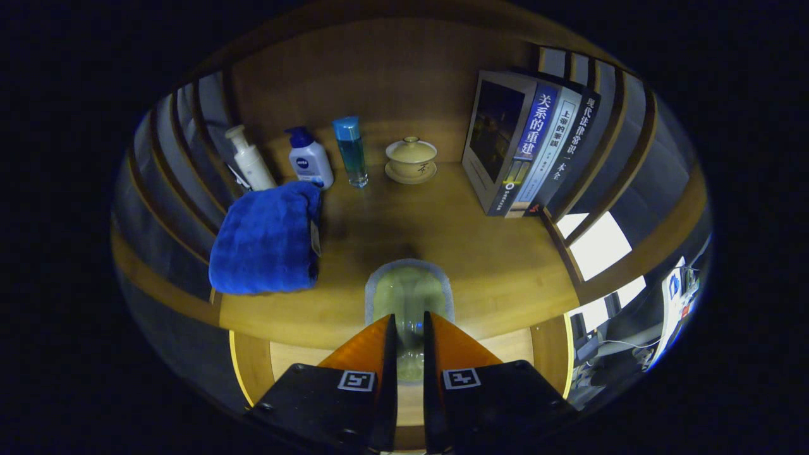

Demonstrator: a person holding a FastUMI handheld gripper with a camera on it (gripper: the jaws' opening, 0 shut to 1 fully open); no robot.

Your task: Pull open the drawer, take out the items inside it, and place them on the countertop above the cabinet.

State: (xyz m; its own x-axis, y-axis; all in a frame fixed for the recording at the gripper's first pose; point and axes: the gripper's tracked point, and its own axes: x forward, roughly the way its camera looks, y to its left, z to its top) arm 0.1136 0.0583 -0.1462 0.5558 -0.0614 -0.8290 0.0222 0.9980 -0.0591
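The claw [409, 325], pinching a pale green dish [409, 292] by its rim over the surface [493, 265] beside a blue towel [265, 239], could drop it if that narrow grip slips.

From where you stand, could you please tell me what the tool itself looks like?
The tool has two long fingers that taper to narrow tips, set on two bulky black blocks. Each block carries a small square black-and-white marker on top, and round screw heads show near the outer corners. No cable is visible.
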